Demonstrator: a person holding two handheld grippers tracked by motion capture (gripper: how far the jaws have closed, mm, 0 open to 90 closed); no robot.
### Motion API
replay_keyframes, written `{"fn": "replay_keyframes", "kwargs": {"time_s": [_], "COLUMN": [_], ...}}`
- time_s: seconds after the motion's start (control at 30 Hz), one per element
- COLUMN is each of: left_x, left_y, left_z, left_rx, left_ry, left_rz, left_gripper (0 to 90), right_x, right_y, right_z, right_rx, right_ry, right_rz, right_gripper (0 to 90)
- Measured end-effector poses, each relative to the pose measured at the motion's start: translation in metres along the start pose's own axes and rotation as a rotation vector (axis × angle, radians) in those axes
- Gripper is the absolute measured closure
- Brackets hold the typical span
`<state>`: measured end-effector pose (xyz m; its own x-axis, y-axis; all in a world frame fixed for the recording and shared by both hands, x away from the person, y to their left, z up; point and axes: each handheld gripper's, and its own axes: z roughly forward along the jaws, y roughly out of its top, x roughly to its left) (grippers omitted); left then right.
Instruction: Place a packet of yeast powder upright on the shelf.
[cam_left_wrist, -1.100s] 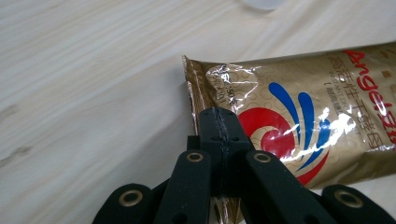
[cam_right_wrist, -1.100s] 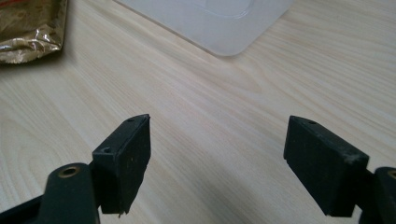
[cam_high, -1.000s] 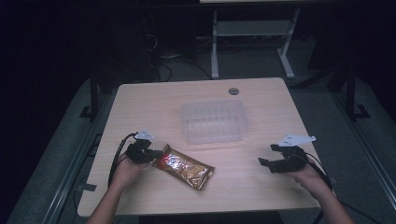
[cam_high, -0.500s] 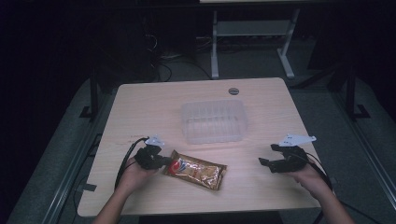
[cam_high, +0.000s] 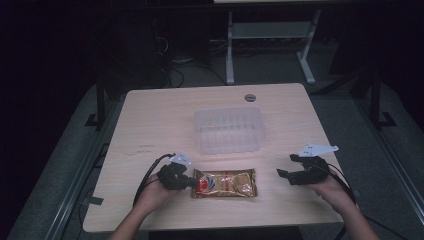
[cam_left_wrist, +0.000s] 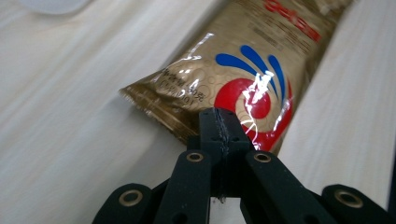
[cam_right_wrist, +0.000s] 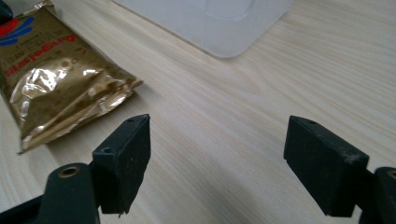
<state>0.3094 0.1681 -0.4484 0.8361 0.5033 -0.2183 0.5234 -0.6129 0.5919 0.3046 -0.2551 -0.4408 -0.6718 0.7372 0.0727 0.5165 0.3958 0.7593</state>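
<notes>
The table (cam_high: 150, 115) spreads out ahead of both my claws, and the clear plastic tub (cam_high: 229, 129) sits beyond them toward its middle, mouth up, I judge so that something can be dropped into it. Between my two claws, just on my side of the tub, lies the gold snack packet (cam_high: 225, 183), flat and lengthwise across the table. My left claw (cam_high: 192, 182) is clamped on the packet's near end seal; I hold it by that thin crimped edge because it is the one part flat enough to pinch without crushing what is inside. My right claw (cam_high: 286, 173) waits well off the packet's far end, jaws wide apart and holding nothing, probably ready to take that end.

The left gripper view shows the pinch itself: the jaws pressed together on the crinkled seal, beside the red swirl and blue strokes of the packet (cam_left_wrist: 243, 70). The right gripper view shows the packet's (cam_right_wrist: 51, 88) other end resting on the wood, with bare table between it and my open jaws, and the tub's corner (cam_right_wrist: 219, 28) just past it.
</notes>
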Motion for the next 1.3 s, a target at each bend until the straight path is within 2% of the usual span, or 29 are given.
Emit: {"fn": "replay_keyframes", "kwargs": {"time_s": [0.13,0.27,0.47,0.57,0.7,0.77,0.9,1.0,1.07,1.2,1.3], "left_x": [-0.007,-0.019,-0.023,-0.023,-0.023,-0.022,-0.022,-0.020,-0.019,-0.020,-0.021], "left_y": [0.003,0.007,0.010,0.010,0.011,0.011,0.011,0.011,0.011,0.012,0.011], "left_z": [0.004,0.012,0.015,0.014,0.010,0.010,0.006,0.003,0.003,0.010,0.014], "left_rx": [0.008,0.014,0.024,0.017,0.011,0.007,-0.015,-0.026,-0.033,0.000,0.021], "left_ry": [-0.025,-0.054,-0.070,-0.066,-0.053,-0.052,-0.046,-0.032,-0.022,-0.005,-0.001], "left_rz": [0.015,0.050,0.074,0.070,0.081,0.079,0.074,0.073,0.069,0.085,0.093], "left_gripper": [89.9,89.9,89.9,89.9,89.9,89.9,89.9,89.9,89.9,89.9,89.9], "right_x": [0.000,0.000,-0.001,-0.001,0.003,0.004,0.013,0.019,0.019,0.021,0.021], "right_y": [0.000,0.000,0.002,0.003,0.013,0.016,0.027,0.035,0.038,0.044,0.045], "right_z": [0.000,0.000,0.000,-0.001,0.002,0.004,0.015,0.028,0.036,0.050,0.054], "right_rx": [0.000,-0.001,0.000,0.005,0.004,0.004,0.012,0.024,0.033,0.059,0.060], "right_ry": [0.000,0.003,0.004,0.005,0.051,0.059,0.081,0.107,0.109,0.118,0.128], "right_rz": [0.001,0.008,0.028,0.044,0.077,0.074,0.081,0.093,0.079,0.096,0.099], "right_gripper": [22.4,22.3,21.7,21.6,21.1,21.2,23.9,29.7,31.3,32.9,33.0]}}
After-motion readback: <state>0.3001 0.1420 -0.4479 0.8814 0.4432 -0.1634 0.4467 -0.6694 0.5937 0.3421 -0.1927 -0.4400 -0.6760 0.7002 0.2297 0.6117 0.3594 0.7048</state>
